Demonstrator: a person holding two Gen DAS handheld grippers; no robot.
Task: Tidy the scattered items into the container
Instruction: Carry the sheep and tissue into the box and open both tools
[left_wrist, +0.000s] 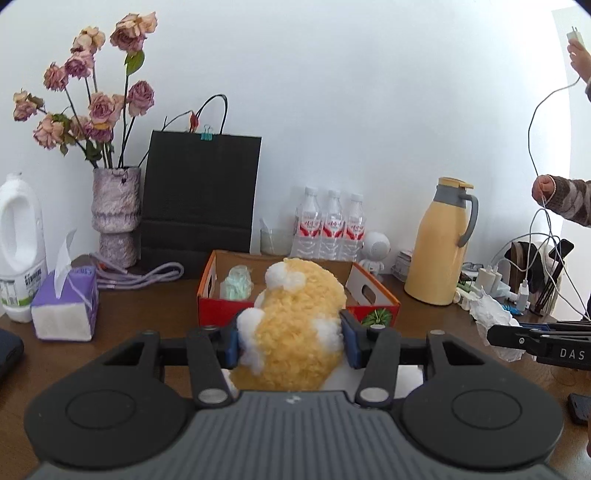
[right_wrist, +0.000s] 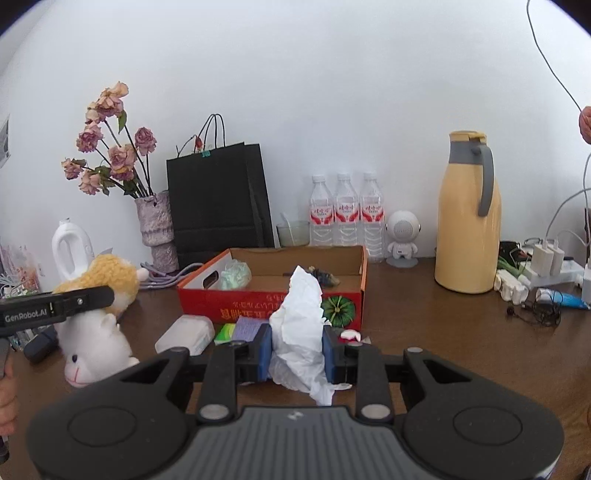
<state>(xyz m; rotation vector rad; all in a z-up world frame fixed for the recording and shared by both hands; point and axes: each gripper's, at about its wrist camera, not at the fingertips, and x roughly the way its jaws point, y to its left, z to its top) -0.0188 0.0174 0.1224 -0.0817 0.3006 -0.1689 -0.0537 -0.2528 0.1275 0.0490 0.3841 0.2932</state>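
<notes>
1. So the whole thing comes down to the box (right_wrist: 271, 295): the open red cardboard tray sits on the worktop (right_wrist: 424, 332) straight ahead of both grippers, long side running across the view, with a pale green bundle (right_wrist: 232, 275) and something small and dark (right_wrist: 325, 277) already lying inside.
2. Crumpled white tissue (right_wrist: 301, 325) is pinched between the fingers of the right gripper (right_wrist: 297, 347), held up off the worktop, just short of the box's front wall and a bit right of its middle.
3. Yellow-and-white plush toy (left_wrist: 295, 325) is squeezed between the fingers of the left gripper (left_wrist: 291, 341), lifted too, and lined up with the box opening right behind it.
4. My read: both loads only need to go forward over the front wall, then let go. I'd say the tissue hand looks slightly nearer.
5. Leftovers in front of the box: a white packet (right_wrist: 186, 332), a green-and-purple pack (right_wrist: 240, 328) and a small red-white bit (right_wrist: 351, 335).
</notes>
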